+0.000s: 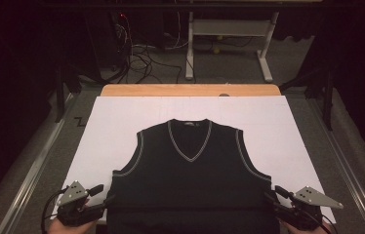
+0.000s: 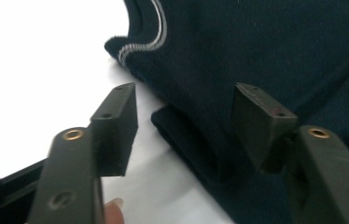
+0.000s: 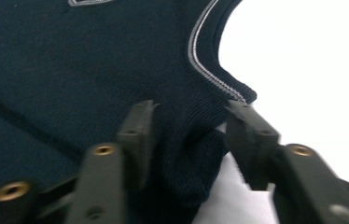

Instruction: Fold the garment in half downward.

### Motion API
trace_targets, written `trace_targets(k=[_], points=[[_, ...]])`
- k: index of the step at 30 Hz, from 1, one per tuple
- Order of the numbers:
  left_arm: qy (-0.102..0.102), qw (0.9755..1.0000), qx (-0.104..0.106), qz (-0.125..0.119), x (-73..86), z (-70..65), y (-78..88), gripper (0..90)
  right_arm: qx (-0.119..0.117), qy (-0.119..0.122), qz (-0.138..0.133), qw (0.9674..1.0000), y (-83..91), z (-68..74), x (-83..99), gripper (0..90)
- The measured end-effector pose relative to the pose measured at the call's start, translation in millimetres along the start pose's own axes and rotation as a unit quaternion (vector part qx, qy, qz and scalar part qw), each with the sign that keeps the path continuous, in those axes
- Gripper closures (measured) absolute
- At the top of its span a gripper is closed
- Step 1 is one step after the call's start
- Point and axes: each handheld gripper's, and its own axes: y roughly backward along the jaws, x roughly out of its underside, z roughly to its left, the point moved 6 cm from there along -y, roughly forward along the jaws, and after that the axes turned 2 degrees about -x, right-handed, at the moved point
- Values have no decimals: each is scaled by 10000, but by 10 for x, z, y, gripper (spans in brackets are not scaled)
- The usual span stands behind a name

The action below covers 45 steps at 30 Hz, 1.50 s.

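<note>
At the near edge of the table, the left gripper [image 1: 103, 195] sits beside the lower left corner of the dark sleeveless sweater [image 1: 190, 185]. Its jaws stand spread in the left gripper view, with the folded-over hem of the sweater lying between them; neither pad presses on the cloth, and a gap shows on both sides. A fingertip [image 2: 114, 210] of the hand that holds it shows at the bottom of that view.

Opposite it, the right gripper [image 1: 272, 194] sits at the lower right corner of the sweater. Its jaws are likewise apart, a bunched fold of the hem lying between them; the picture is blurred, but the pads do not clamp the knit.

Outward from both, the sweater lies flat, front up, its V-neck pointing away from the person, with pale stripes edging the neck and armholes. It rests on a white sheet [image 1: 122, 126] covering the wooden table [image 1: 190, 90]. Beyond the table stand a desk frame [image 1: 229, 44] and loose cables [image 1: 141, 58] on the floor.
</note>
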Motion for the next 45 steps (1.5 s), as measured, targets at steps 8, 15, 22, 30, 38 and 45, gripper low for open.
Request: trace_targets(k=[8,15,22,30,38,45], points=[[196,9997,80,-120,-69,103,-154,214,-28,-24,-244,9997,-87,-18,-66,242],[169,9997,3,-183,-203,141,-296,121,51,-72,-325,9994,-223,-67,-188,150],[10,9996,-47,-268,-370,179,-410,34,228,-53,-286,9993,-398,-106,-363,2],[182,9996,-6,-221,-638,288,-611,0,344,53,-347,9988,-595,-246,-683,3],[262,9993,-28,-267,-1089,343,-821,0,361,38,-142,9992,-975,-378,-925,3],[629,9980,-7,-84,-1298,460,-1126,0,385,86,26,9992,-1267,-412,-1067,10]])
